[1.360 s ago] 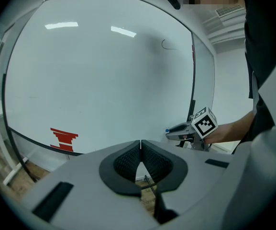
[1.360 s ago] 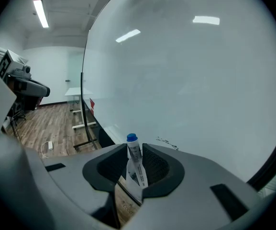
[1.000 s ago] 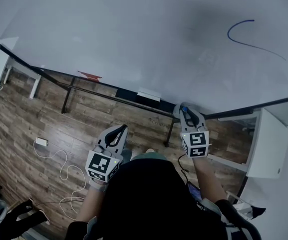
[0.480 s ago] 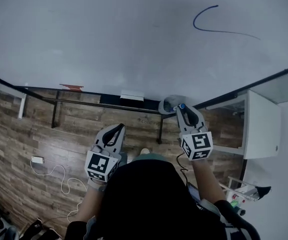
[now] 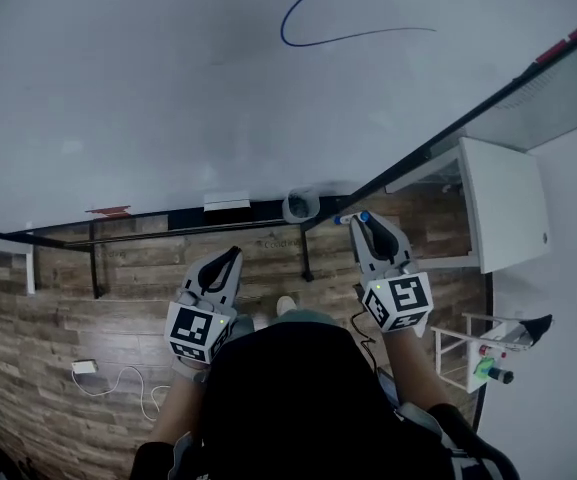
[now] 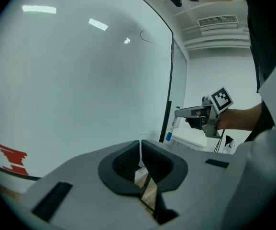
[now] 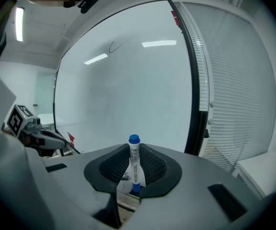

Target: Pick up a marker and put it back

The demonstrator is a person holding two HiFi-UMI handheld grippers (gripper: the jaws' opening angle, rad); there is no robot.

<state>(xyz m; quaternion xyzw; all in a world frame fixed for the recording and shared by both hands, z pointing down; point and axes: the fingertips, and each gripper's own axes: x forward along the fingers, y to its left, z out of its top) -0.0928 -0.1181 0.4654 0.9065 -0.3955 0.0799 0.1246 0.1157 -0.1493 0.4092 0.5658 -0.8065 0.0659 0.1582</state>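
Since the right gripper point(image 5: 367, 226) is clamped on the blue-capped marker point(image 7: 134, 159), held near the lower corner of the whiteboard point(image 5: 168, 88), the pick-up is judged done; only the return is left. The left gripper point(image 6: 140, 150) is closed on nothing.

I've got the marker point(image 7: 135, 164) clamped in my right hand-held gripper point(image 7: 134, 150). It has a white printed barrel with blue at both ends, and it stands upright between the pads with the cap end sticking out past the tips.
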